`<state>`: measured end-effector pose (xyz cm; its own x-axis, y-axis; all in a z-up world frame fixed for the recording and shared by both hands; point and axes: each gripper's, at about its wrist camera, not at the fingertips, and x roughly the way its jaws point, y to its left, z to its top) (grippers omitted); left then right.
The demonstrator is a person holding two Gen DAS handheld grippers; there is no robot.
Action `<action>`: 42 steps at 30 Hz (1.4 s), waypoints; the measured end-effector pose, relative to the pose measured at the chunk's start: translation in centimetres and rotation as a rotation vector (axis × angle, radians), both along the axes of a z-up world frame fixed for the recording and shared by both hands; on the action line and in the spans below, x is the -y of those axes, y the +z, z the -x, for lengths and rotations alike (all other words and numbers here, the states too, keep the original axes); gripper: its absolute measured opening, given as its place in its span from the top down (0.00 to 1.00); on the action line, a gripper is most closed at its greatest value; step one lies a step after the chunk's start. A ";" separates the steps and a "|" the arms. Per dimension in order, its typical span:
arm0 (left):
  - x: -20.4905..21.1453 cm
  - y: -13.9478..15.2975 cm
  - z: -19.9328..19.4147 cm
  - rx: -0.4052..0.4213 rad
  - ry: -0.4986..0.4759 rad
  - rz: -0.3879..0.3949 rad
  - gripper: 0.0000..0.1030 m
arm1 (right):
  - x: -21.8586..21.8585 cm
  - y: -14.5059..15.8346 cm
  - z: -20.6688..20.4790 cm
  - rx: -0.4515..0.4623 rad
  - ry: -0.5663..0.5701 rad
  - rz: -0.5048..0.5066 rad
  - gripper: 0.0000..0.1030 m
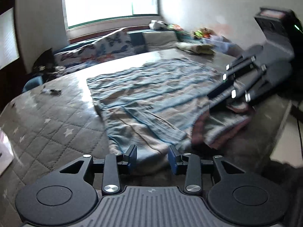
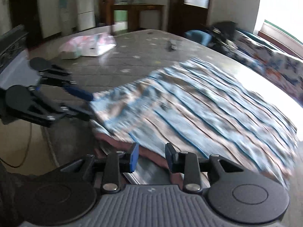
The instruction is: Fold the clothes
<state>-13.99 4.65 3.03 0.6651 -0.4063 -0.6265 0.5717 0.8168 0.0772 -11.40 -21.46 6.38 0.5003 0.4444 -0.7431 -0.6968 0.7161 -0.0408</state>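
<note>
Both the left gripper (image 1: 152, 158) and right gripper (image 2: 151, 158) gape empty over the blurred striped cloth (image 2: 198, 102) (pattern unreadable).

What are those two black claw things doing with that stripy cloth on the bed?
A person is folding clothes with a claw-like gripper in each hand. The blue striped cloth lies spread out on the grey quilted mattress, with its near edge bunched up and a pinkish layer showing underneath. The left gripper and the right gripper both sit at that near edge with their jaws apart. Neither is pinching the cloth, so it looks let go of for now.
</note>
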 end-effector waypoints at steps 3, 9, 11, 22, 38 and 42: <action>0.7 -0.3 0.8 0.009 -0.055 -0.032 0.62 | 2.8 0.1 0.8 0.002 -0.083 0.016 0.67; 2.1 -0.1 1.1 0.059 -0.116 -0.048 0.62 | 7.5 0.1 2.3 0.007 -0.229 0.030 0.65; 2.5 -0.3 1.1 0.056 -0.155 -0.064 0.62 | 8.5 0.0 2.9 0.006 -0.258 0.032 0.64; 3.8 -0.7 1.5 0.114 -0.260 -0.124 0.62 | 10.2 -0.5 4.2 -0.002 -0.319 0.029 0.62; 4.4 -1.5 0.6 0.007 -0.360 -0.096 0.58 | 9.9 -1.3 3.9 -0.017 -0.330 0.012 0.60; 4.3 -1.1 0.6 0.036 -0.348 -0.108 0.58 | 10.3 -1.2 4.3 -0.014 -0.325 0.024 0.60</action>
